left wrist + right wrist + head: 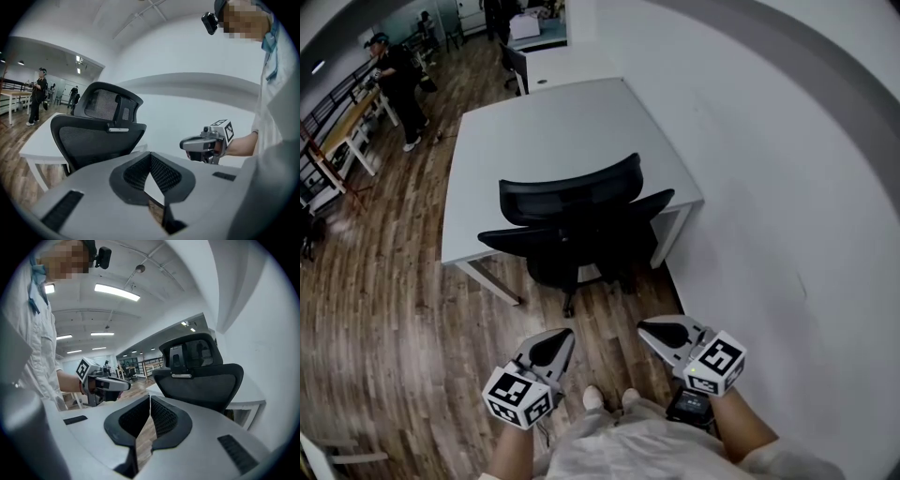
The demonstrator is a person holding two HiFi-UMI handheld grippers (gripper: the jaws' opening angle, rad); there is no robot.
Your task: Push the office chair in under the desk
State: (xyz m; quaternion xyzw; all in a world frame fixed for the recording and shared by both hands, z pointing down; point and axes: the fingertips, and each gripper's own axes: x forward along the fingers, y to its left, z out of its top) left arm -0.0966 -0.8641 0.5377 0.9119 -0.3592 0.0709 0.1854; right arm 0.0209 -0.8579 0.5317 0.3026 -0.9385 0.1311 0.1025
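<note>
A black mesh office chair [581,220] stands at the near edge of a white desk [539,141], its seat partly under the top and its back toward me. My left gripper [566,335] hovers below the chair, shut with nothing between its jaws. My right gripper [645,327] hangs beside it, also shut and empty. Neither touches the chair. In the left gripper view the chair's backrest [96,138] and headrest [110,103] rise ahead and to the left, with the right gripper [185,144] off to the right. The right gripper view shows the backrest [206,380] ahead on the right and the left gripper [127,385] on the left.
A white wall [787,187] runs close along the desk's right side. The wood floor [403,309] stretches to the left. A person [398,84] stands by other tables at the far left. Another desk and chair [520,61] sit behind.
</note>
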